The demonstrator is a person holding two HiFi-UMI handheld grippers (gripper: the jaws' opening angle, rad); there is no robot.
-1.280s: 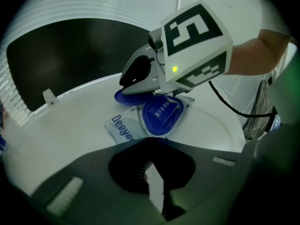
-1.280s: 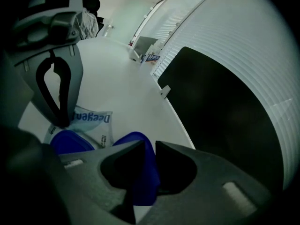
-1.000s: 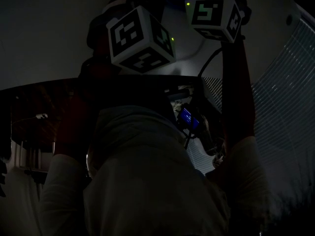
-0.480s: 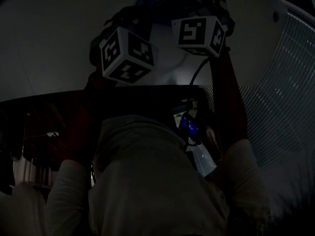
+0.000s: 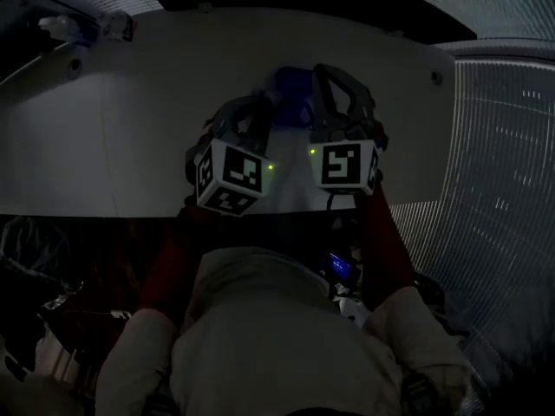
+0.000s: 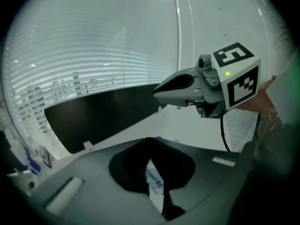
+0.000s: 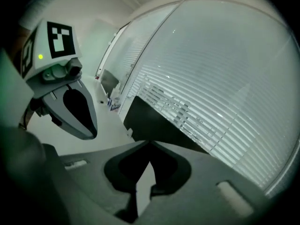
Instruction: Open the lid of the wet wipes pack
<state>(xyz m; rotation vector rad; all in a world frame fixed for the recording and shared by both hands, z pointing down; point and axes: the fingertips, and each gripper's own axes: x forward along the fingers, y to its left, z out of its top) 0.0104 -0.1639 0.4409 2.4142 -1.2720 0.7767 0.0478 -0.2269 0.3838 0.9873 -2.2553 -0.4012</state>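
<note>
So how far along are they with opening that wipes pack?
Done: nothing certain, since no open lid shows in any view. In hand: the left tool grips the white, blue-printed wipes pack. The right tool has just closed its jaws, with a white sliver between them; whether that is the lid is unclear. Left: lifting the lid.

Two hand-held grippers are present: the left gripper (image 6: 150, 142) and the right gripper (image 7: 150, 145). Each carries one marker cube (image 5: 232, 176), two cubes in all. Each cube shows one lit green lamp (image 5: 270, 167), again two. One person (image 5: 277, 336) is at one white table (image 5: 156, 120). On the table are one blue wet wipes pack (image 5: 290, 85), one black panel (image 6: 103, 114), and a corner cluster of small items (image 5: 87, 29) too dim to count.
</note>
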